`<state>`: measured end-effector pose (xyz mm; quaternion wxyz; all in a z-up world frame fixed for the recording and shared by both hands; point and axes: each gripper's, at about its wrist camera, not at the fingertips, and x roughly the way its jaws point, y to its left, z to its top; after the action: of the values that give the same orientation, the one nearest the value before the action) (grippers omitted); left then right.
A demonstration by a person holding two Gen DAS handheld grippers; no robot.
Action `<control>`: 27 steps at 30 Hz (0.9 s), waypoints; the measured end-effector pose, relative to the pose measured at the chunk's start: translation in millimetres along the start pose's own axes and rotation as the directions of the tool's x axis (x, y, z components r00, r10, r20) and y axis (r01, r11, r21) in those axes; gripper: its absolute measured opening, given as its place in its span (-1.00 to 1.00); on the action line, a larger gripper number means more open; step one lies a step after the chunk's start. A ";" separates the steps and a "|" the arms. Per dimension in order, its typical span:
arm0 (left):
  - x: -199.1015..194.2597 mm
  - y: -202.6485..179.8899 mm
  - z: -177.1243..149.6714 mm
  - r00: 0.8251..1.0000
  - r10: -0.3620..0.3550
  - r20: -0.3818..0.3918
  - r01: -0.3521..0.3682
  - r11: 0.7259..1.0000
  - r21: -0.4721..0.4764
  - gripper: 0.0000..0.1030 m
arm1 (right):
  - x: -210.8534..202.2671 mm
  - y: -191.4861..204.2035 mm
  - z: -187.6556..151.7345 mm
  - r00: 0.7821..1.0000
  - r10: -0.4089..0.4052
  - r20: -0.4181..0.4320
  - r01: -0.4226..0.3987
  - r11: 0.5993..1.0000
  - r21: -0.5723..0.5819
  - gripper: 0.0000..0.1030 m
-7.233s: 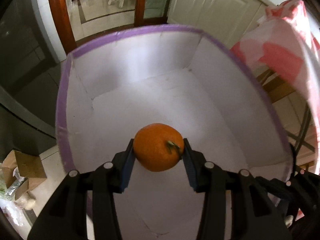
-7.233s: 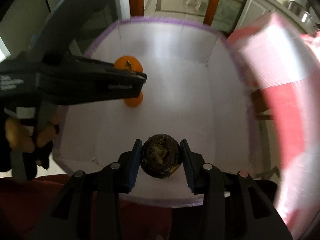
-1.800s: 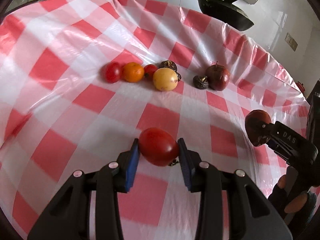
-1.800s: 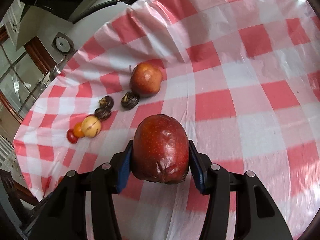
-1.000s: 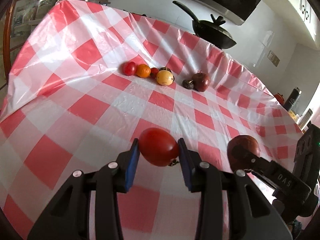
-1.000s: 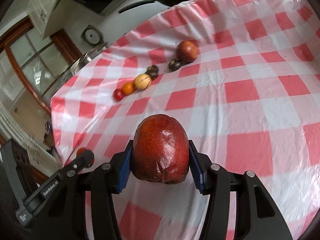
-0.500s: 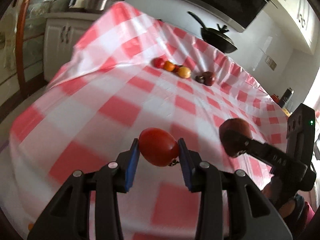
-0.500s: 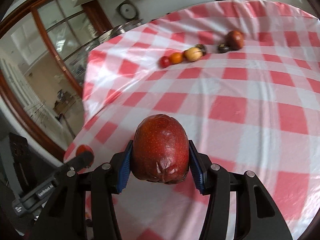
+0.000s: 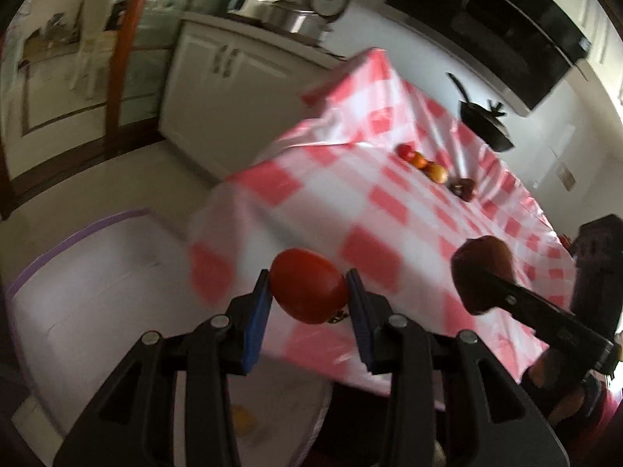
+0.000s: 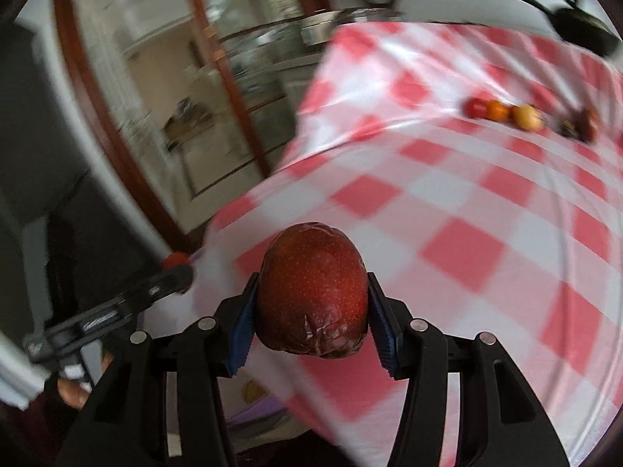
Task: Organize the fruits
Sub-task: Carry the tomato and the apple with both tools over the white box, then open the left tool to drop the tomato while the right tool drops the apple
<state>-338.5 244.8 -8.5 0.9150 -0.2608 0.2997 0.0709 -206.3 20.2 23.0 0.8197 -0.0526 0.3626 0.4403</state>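
Both grippers have swung away from the checkered table since half a second ago, and the white bin with the purple rim (image 9: 78, 233), absent from the left wrist view then, now fills its lower left.

The left gripper (image 9: 307, 303) is clamped on a red tomato (image 9: 309, 290), its blue pads pressing the fruit from either side. The right gripper (image 10: 311, 311) is closed around a dark red apple (image 10: 311, 292), wrinkled at its near end and standing tall between the jaws. In the left wrist view the right gripper and its apple (image 9: 481, 272) sit off to the right, over the red-and-white tablecloth (image 9: 409, 210). In the right wrist view the left gripper with its tomato (image 10: 175, 260) lies to the left, just past the cloth's hanging edge.

That decides the order: the bin lies below and to the left of both, and the left hand is plainly the nearer, with its tomato about at the bin's edge. The apple would probably have to travel farther left and clear the table corner. An orange fruit (image 9: 243, 420) lies on the bin floor, partly hidden behind the left gripper's frame. A row of small fruits (image 10: 525, 118) remains at the far side of the table, well apart from both hands.
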 end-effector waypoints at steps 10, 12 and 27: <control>6.2 68.6 -19.5 0.979 0.173 -0.103 -0.182 0.980 -0.084 -0.25 | 67.0 100.9 -30.3 0.969 0.064 -0.238 -0.135 0.946 -0.295 -0.01; 8.4 82.0 -20.1 0.969 0.211 -0.128 -0.224 0.970 -0.099 -0.25 | 84.0 115.0 -41.7 0.953 0.059 -0.297 -0.161 0.929 -0.334 -0.01; 34.0 177.7 -33.6 0.840 0.413 -0.351 -0.477 0.871 -0.118 -0.24 | 185.9 181.9 -120.2 0.817 -0.097 -0.568 -0.282 0.792 -0.541 -0.01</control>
<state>-379.0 378.2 -128.6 0.7823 -0.2823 0.4853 0.2698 -345.6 208.9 -141.7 0.5890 -0.4206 0.4326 0.5376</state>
